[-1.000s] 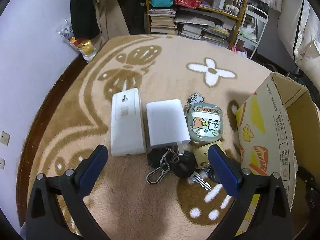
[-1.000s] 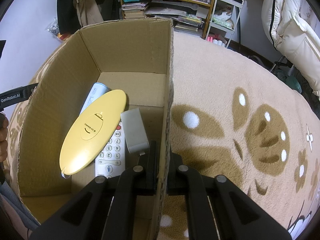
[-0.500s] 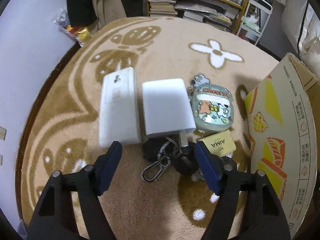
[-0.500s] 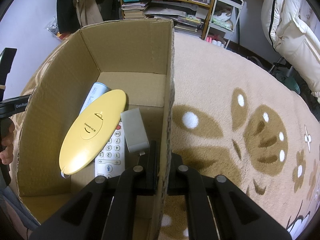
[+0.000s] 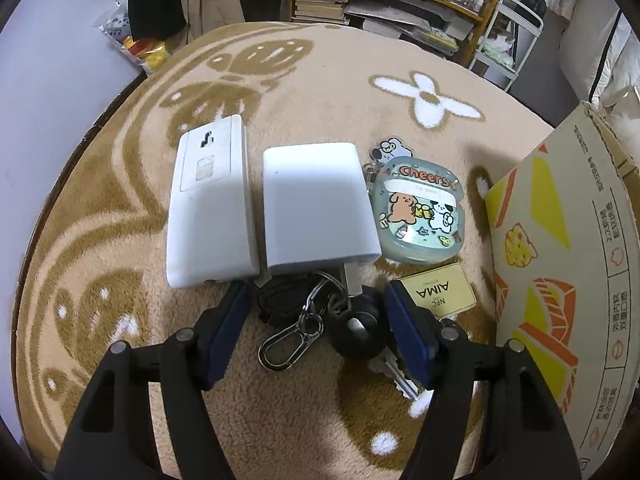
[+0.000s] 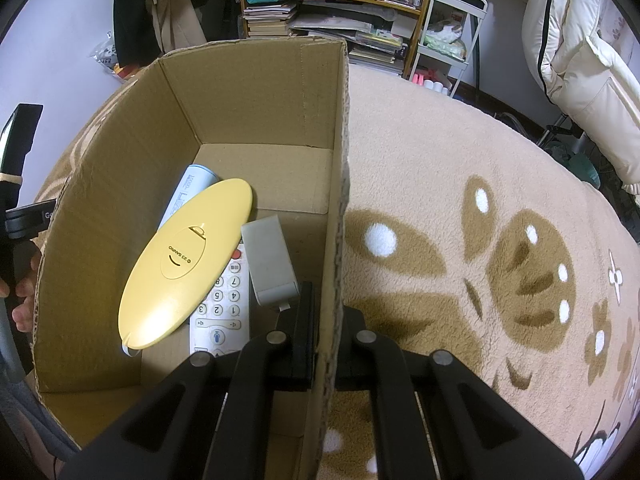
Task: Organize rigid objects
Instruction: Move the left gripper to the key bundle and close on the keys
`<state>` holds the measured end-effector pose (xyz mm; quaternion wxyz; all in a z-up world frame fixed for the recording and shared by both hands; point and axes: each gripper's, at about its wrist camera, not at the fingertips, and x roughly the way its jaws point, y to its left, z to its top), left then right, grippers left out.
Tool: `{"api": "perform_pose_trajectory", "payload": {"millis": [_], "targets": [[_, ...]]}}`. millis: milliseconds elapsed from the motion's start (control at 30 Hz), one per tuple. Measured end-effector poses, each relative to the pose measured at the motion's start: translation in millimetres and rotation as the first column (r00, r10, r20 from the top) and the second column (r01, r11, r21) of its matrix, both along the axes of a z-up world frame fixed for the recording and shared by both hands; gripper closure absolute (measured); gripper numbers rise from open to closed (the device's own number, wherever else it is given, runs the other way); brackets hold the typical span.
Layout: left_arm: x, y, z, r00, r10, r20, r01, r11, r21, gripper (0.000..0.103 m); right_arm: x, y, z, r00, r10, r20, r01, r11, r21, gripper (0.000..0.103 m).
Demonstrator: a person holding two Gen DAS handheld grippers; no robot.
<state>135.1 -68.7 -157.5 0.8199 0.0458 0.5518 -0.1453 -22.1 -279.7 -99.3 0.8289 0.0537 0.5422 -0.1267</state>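
Note:
On the rug, my left gripper (image 5: 316, 292) stands open and points steeply down over a key bunch (image 5: 356, 330) with a carabiner (image 5: 286, 346) and a gold tag (image 5: 438, 296). The blue pads flank the bunch without pressing it. Just beyond lie a white charger (image 5: 316, 208), a long white box (image 5: 210, 204) and a cartoon earbud case (image 5: 420, 216). My right gripper (image 6: 326, 312) is shut on the right wall of the cardboard box (image 6: 260, 92). Inside lie a yellow oval device (image 6: 188, 260), a white remote (image 6: 222, 312), a grey adapter (image 6: 270, 264) and a pale blue tube (image 6: 192, 186).
The box's printed outer side (image 5: 560, 280) rises right of the keys. A hand (image 6: 24, 296) and the other gripper's body show left of the box. Bookshelves (image 5: 400, 4), a white cart (image 6: 448, 40) and hanging clothes stand past the rug's far edge.
My left gripper came down closer to the keys and its jaws narrowed around them. The right gripper and the box kept still.

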Motion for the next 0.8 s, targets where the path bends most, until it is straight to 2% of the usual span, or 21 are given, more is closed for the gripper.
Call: {"api": "perform_pose_trajectory", "payload": {"millis": [233,433,567,600,667,733,800], "targets": [[0.5,-9.6,-7.8,1.0,-0.014,0.009,0.014,0.999,0.033,0.028,0.0,0.1,0.1,1.0,0.0,0.0,0.0,1.0,0.0,0.096],[0.2,-7.7,-8.7,1.0,-0.012,0.001,0.012,1.0,0.022,0.028,0.5,0.2,-1.3,1.0,-0.001,-0.002,0.001,1.0,0.0,0.096],[-6.0,-11.9,-8.1,1.0,-0.028,0.007,0.027,0.998,0.059,0.029,0.4,0.5,-1.5,1.0,0.0,-0.003,0.0,1.0,-0.002,0.096],[-6.8,-12.3,-7.8,1.0,-0.028,0.011,0.027,0.998,0.062,0.03,0.6,0.1,-1.2,1.0,0.0,-0.003,0.0,1.0,-0.002,0.096],[-7.5,-11.6,-6.6,1.0,-0.01,0.021,0.008,0.997,0.077,0.041,0.3,-0.2,-1.5,1.0,0.0,-0.003,0.0,1.0,-0.002,0.096],[-8.3,-11.0,-4.2,1.0,0.0,0.029,-0.003,0.996,0.09,0.047,0.4,0.0,-1.7,1.0,-0.001,-0.002,0.001,1.0,0.0,0.096],[-8.9,-10.0,-2.1,1.0,-0.002,0.03,-0.001,0.996,0.089,0.049,0.4,0.0,-1.7,1.0,-0.001,-0.002,0.001,1.0,0.0,0.096]]}}
